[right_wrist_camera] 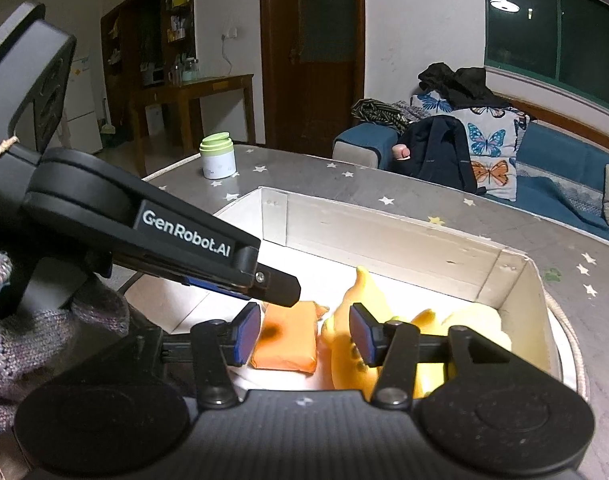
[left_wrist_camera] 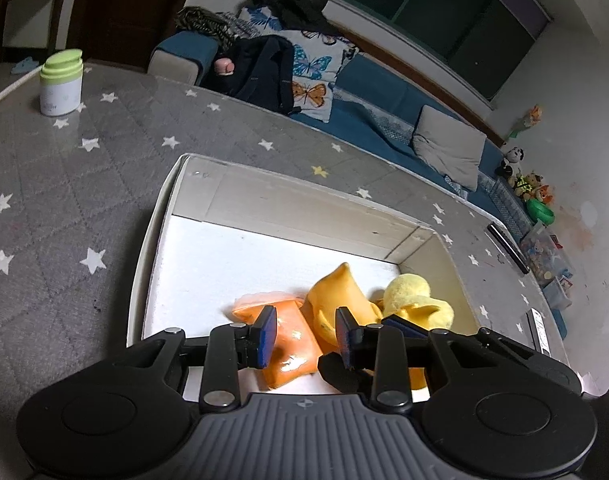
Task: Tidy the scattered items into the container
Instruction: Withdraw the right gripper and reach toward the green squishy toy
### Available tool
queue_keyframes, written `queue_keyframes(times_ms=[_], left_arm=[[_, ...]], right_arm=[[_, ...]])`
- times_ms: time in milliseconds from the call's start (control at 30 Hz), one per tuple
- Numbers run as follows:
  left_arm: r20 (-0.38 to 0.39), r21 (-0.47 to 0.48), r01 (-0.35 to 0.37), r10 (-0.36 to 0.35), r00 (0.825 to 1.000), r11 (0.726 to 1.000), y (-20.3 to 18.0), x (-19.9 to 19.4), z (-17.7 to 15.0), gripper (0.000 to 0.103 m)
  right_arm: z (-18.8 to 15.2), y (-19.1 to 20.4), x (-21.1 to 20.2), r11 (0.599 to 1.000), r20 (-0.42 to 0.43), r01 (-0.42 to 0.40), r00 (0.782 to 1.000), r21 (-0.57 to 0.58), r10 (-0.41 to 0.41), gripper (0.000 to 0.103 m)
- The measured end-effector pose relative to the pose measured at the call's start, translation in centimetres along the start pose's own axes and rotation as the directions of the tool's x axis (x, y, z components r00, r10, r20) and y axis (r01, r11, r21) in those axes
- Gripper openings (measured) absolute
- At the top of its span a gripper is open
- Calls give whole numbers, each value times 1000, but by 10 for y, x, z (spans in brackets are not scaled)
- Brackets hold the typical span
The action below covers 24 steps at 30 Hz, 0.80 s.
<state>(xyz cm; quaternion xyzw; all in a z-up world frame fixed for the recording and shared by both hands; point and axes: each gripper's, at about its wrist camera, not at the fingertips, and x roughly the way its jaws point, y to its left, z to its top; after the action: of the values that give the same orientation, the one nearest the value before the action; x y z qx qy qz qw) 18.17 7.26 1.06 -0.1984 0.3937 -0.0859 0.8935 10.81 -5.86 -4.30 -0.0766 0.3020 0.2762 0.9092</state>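
Note:
A white cardboard box (left_wrist_camera: 160, 224) (right_wrist_camera: 388, 232) stands on the grey star-patterned table. Inside lie an orange packet (left_wrist_camera: 292, 344) (right_wrist_camera: 288, 340), an orange-yellow rubber toy (left_wrist_camera: 336, 300) (right_wrist_camera: 360, 300) and a yellow plush duck (left_wrist_camera: 412, 296) (right_wrist_camera: 476, 320). My left gripper (left_wrist_camera: 304, 340) is open and empty above the packet, inside the box. My right gripper (right_wrist_camera: 304, 336) is open and empty above the packet and toy. The left gripper's body (right_wrist_camera: 184, 236) crosses the right wrist view from the left.
A white jar with a green lid (left_wrist_camera: 60, 80) (right_wrist_camera: 218, 156) stands at the far left of the table (left_wrist_camera: 64, 200). A blue sofa (left_wrist_camera: 384, 120) with cushions and a dark backpack (left_wrist_camera: 260, 72) lies beyond the table. A dark remote-like bar (left_wrist_camera: 508, 248) lies at the right table edge.

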Motion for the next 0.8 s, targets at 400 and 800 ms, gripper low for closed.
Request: queue_keyframes(times_ms=[400,800], left_arm=[[26,82,0,-2,1000,997,-26,-29,-25,35],[22,170,14,-18,1000,985,-51,-49,-65,35]], right_arm=[[-21,3,-42,1000,32,21,999,-2,-21,66],[-59,1,-94,998,49,56,997,21,-57,77]])
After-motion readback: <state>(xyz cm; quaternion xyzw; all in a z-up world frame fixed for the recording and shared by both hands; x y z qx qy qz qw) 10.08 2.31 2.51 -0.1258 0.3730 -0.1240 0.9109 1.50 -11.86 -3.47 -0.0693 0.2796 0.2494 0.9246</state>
